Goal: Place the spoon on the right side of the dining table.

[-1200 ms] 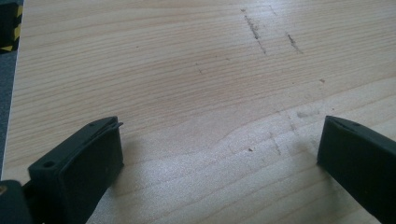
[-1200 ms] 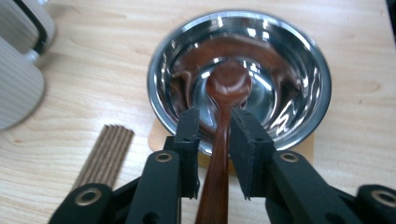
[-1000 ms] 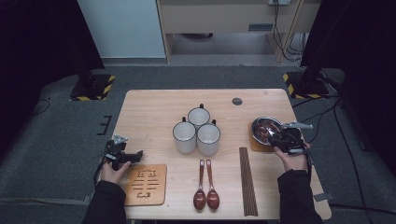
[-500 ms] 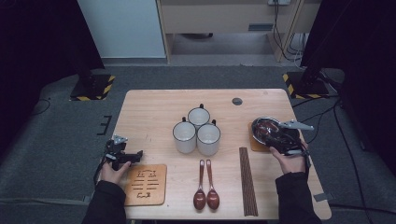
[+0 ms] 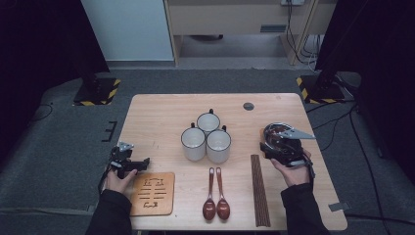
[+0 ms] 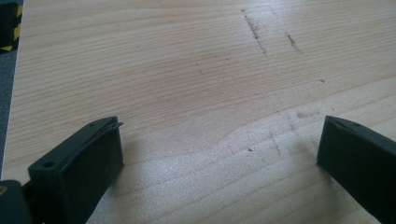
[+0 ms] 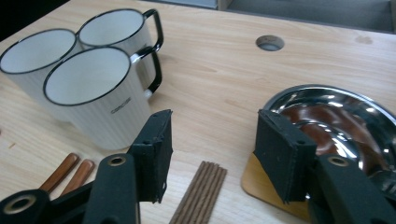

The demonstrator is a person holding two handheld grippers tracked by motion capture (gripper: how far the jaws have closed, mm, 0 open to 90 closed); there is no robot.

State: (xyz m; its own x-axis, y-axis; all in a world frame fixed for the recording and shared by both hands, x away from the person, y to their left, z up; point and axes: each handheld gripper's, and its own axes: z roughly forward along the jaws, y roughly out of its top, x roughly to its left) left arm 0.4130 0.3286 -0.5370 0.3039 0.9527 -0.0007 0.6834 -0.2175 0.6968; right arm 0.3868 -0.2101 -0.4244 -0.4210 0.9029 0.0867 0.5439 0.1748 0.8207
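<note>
Right now the right gripper (image 5: pixel 268 145) is hovering at the right of the high view, just in front of the steel bowl (image 5: pixel 277 133), and its jaws have just been opening; nothing is sitting between them. In the right gripper view the right gripper (image 7: pixel 212 147) is showing its two black pads spread apart over bare wood, with the bowl (image 7: pixel 336 116) lying at the right of the frame on a thin wooden coaster (image 7: pixel 261 186), whose edge is peeking out under the bowl's rim at lower right. The right-hand pad is standing just beside the bowl's near rim; whether it is touching cannot be told.

Three white mugs (image 7: pixel 88 79) with black rims are clustered in the upper left of that view, touching one another, and the ends of a bundle of chopsticks (image 7: pixel 201 193) are lying at bottom centre, with two brown spoon handles (image 7: pixel 70 170) at lower left.

Over at the lower left of the high view the left gripper (image 5: pixel 142 162) is resting on the table (image 5: pixel 161 117), just above a carved wooden trivet (image 5: pixel 152 193). In the left gripper view its jaws are standing wide apart over bare tabletop, pinching nothing.
</note>
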